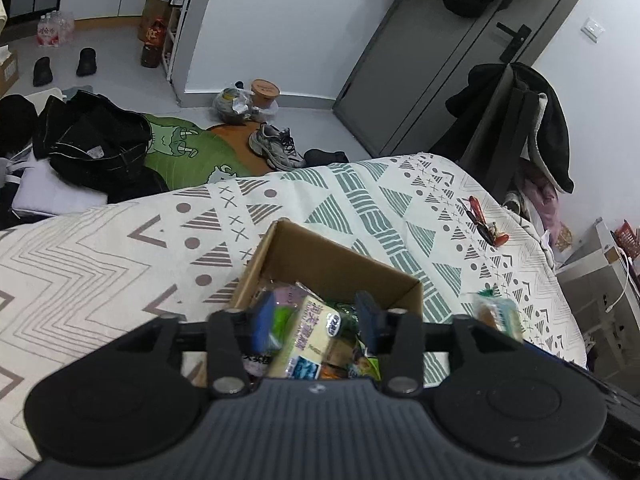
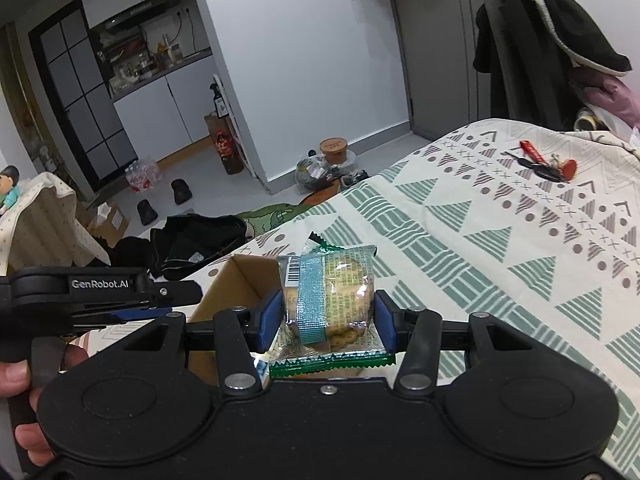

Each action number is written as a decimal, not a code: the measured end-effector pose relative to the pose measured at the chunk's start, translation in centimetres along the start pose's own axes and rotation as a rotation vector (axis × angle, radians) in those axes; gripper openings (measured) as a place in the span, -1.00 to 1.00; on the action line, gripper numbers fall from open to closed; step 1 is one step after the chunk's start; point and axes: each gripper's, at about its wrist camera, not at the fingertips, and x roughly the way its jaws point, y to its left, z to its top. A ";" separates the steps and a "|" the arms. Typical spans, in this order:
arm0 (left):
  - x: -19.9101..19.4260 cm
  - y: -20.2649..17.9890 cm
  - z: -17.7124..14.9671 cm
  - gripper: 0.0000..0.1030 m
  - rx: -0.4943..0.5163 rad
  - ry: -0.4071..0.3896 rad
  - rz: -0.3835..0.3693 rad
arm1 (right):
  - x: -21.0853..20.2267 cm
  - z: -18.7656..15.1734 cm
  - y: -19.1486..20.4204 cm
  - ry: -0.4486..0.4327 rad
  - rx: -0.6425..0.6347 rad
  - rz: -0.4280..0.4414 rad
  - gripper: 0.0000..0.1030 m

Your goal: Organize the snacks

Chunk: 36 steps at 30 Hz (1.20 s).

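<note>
An open cardboard box sits on the patterned bedspread and holds several snack packets, among them a pale yellow one. My left gripper hovers open just above the box, with nothing between its blue pads. My right gripper is shut on a clear cookie packet with green and blue trim, held above the bed just right of the box. That packet also shows in the left wrist view. The left gripper's body shows at the left of the right wrist view.
The bed fills the foreground. A bunch of keys with a red tag lies on its far right part. Beyond the bed's edge are black clothes, shoes and a green rug on the floor.
</note>
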 end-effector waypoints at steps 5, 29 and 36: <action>-0.2 0.6 0.9 0.20 0.007 0.002 0.006 | 1.3 0.3 1.5 0.009 -0.011 0.007 -0.07; -5.9 -1.7 0.7 0.76 0.142 0.031 0.036 | -5.4 -0.6 0.7 0.008 0.068 -0.101 0.55; -8.5 -3.8 -1.2 0.90 0.213 0.038 0.028 | -9.4 -1.6 -0.8 -0.010 0.124 -0.127 0.74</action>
